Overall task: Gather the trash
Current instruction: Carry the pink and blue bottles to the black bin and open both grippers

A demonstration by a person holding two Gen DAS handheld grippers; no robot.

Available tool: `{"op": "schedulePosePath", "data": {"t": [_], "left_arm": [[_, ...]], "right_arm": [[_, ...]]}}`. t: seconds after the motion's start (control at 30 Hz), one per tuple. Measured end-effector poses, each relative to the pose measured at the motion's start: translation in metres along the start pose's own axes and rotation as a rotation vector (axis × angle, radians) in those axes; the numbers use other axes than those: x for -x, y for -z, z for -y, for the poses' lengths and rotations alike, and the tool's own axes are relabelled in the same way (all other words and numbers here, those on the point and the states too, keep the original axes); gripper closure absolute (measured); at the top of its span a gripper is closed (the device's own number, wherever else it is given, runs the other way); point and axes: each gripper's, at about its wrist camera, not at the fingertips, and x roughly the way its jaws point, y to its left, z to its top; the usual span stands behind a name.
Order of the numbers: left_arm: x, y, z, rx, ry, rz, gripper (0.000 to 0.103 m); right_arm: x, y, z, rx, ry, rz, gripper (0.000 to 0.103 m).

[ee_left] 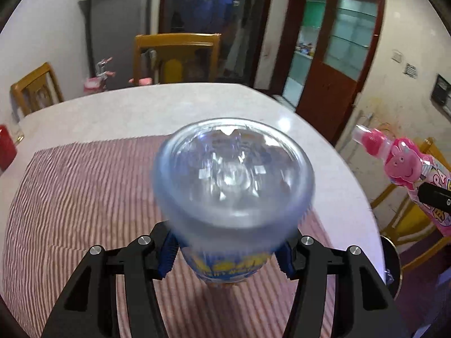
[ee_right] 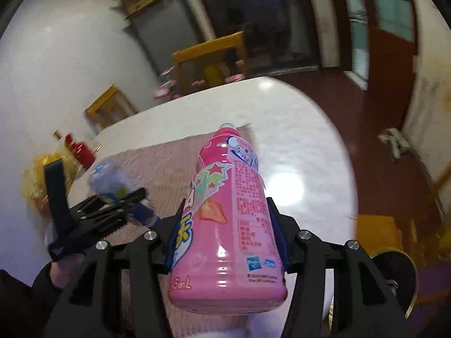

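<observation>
Pink strawberry-print bottle (ee_right: 228, 225) between blue-padded fingers (ee_right: 274, 233)

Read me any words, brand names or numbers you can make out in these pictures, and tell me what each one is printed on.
"25mL", the end of a volume figure whose first digit is hidden behind the right gripper finger: low on the pink bottle.
Small print and logos on the pink bottle's back label: too small to read.
Yellow lettering on the clear bottle in the left gripper: blurred, unreadable.
</observation>
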Motion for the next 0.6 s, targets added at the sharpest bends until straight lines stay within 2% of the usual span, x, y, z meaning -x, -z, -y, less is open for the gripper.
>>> {"op": "schedulePosePath", "data": {"t": [0.13, 0.17, 0.27, 0.43, 0.6], "left_arm": [[0.012, -0.002, 0.034, -0.054, 0.061, 0.022, 0.047], [0.014, -0.002, 0.041, -0.061, 0.072, 0.025, 0.047], [0.021, -0.001, 0.060, -0.087, 0.104, 0.033, 0.047], [0.035, -0.004, 0.081, -0.123, 0.142, 0.051, 0.047], [0.050, 0.000, 0.107, -0.162, 0.181, 0.064, 0.047]], "right_arm": [[0.036, 0.030, 0.059, -0.131, 0.146, 0.028, 0.051], [0.044, 0.043, 0.080, -0.175, 0.208, 0.022, 0.051], [0.054, 0.079, 0.127, -0.295, 0.314, -0.006, 0.051], [0.048, 0.130, 0.178, -0.446, 0.385, -0.070, 0.051], [0.013, 0.159, 0.198, -0.490, 0.428, -0.173, 0.051]]}}
